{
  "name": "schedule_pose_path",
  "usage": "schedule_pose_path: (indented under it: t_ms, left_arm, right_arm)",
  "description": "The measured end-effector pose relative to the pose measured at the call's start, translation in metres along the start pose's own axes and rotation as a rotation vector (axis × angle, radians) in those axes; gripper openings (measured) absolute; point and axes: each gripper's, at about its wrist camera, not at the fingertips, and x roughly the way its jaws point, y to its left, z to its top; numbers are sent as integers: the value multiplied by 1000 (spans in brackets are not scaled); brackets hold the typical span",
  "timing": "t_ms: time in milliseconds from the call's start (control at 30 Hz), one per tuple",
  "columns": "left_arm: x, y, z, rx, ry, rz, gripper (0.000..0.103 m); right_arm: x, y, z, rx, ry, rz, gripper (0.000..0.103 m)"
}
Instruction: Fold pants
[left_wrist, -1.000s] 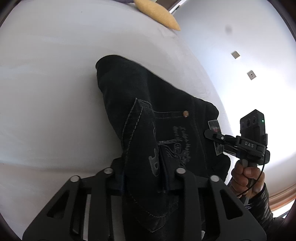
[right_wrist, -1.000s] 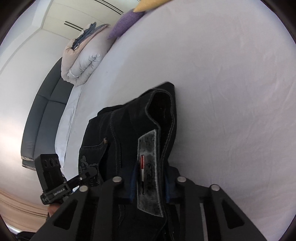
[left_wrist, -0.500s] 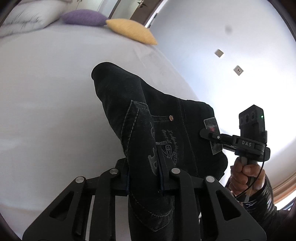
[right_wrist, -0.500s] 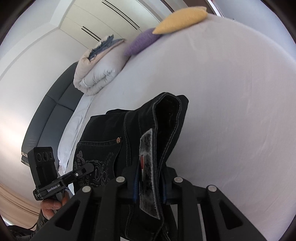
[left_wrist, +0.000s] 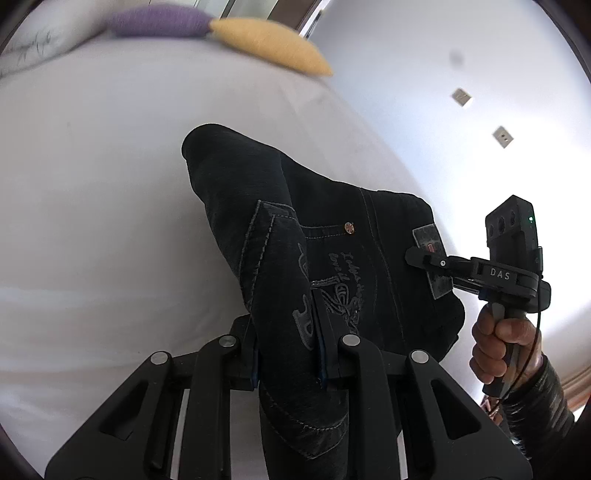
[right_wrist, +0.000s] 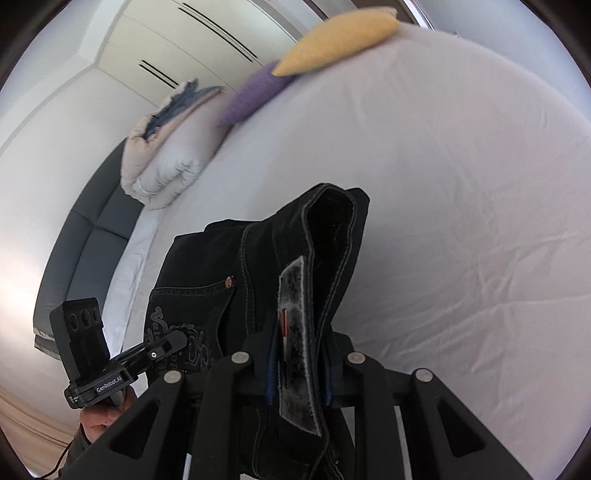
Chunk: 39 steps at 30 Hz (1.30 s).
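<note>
The black jeans (left_wrist: 280, 229) are held up above the white bed (left_wrist: 92, 184), waist end toward me, with an embroidered back pocket and a copper rivet showing. My left gripper (left_wrist: 288, 332) is shut on the pocket side of the waistband. My right gripper (right_wrist: 299, 343) is shut on the other waistband side, over the grey leather label (right_wrist: 295, 332). The right gripper also shows in the left wrist view (left_wrist: 424, 258), pinching that label. The left gripper also shows in the right wrist view (right_wrist: 177, 338). The legs hang below, mostly hidden.
A yellow cushion (left_wrist: 269, 40) and a purple cushion (left_wrist: 159, 22) lie at the bed's far end. A rolled white duvet (right_wrist: 162, 162) sits beside them, and a dark grey sofa (right_wrist: 85, 243) stands along the wall. A white wall (left_wrist: 461, 92) runs along the bed.
Both grippers have lifted and tilted upward with the jeans. The jeans hang higher off the bed, and the cushions and duvet have come into view.
</note>
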Motion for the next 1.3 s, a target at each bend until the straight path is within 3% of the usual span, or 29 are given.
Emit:
schedule_pose_path:
  t_ms: [100,333,433,700,900,1000,1100,1200,1300]
  left_arm:
    - [9,12,-23,-18,14,-9,21]
    - [23,23,-30,-39,7,-29,32]
    - [20,23,-41,-43,0,-6,42]
    - [16,26,-50,-35,-19,17,50]
    - [3,23,-53,-4,-41,68,58]
    - [-12,16,-63,34,-71,131,61]
    - [-34,5,-81,76,-133,230,71]
    - [-62,-19,-105,161,-234,367,80]
    - [-95,-45,-128,206,-350,464,95]
  right_arm:
    - [15,-13,-1,18,7,6,22]
    - [23,-32,-6,36,-5,52,31]
    - [23,-31,-9,33,-23,50,31]
    - [23,-36,-12,44,-39,73,34]
    - [13,-38,-13,51,-67,70,42]
    - [0,-36,-21,45,-93,25,49]
    - [-17,-32,-31,44,-123,-48,52]
    - [-44,-18,-47,14,-180,-137,56]
    - [-75,4,-66,-40,-261,-185,69]
